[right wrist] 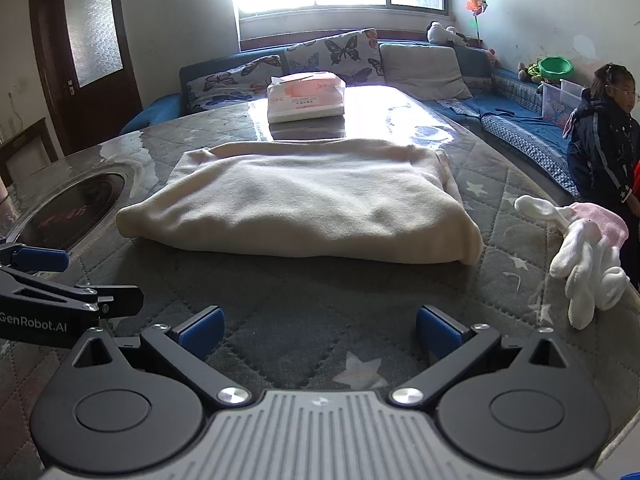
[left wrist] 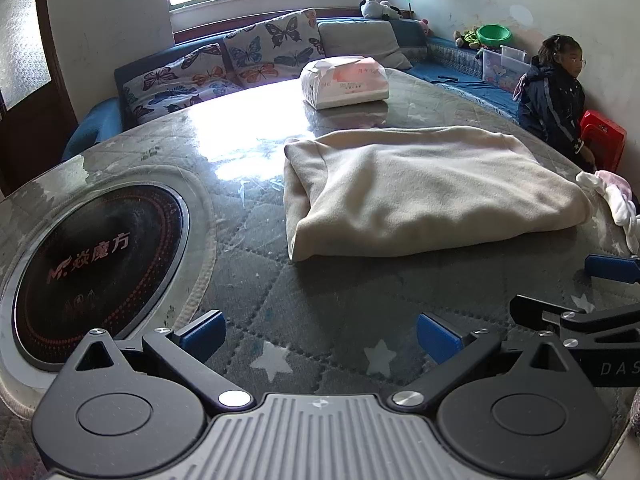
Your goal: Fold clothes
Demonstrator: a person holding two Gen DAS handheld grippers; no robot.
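garment point(right wrist: 304, 200) mid-table | pack point(right wrist: 306, 98) behind | gloves point(right wrist: 588, 264) right

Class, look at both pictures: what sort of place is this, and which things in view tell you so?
Most likely a home living room. A sofa with butterfly-print cushions runs under the window, stuffed toys sit on its back, and a folded cream garment lies on a table with a built-in cooktop.

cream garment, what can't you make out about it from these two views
- Cream garment: what kind it is; both wrist views show only folded layers.
- Its underside: hidden against the table.
- White and pink clothes: cut off by the left wrist view's right edge.
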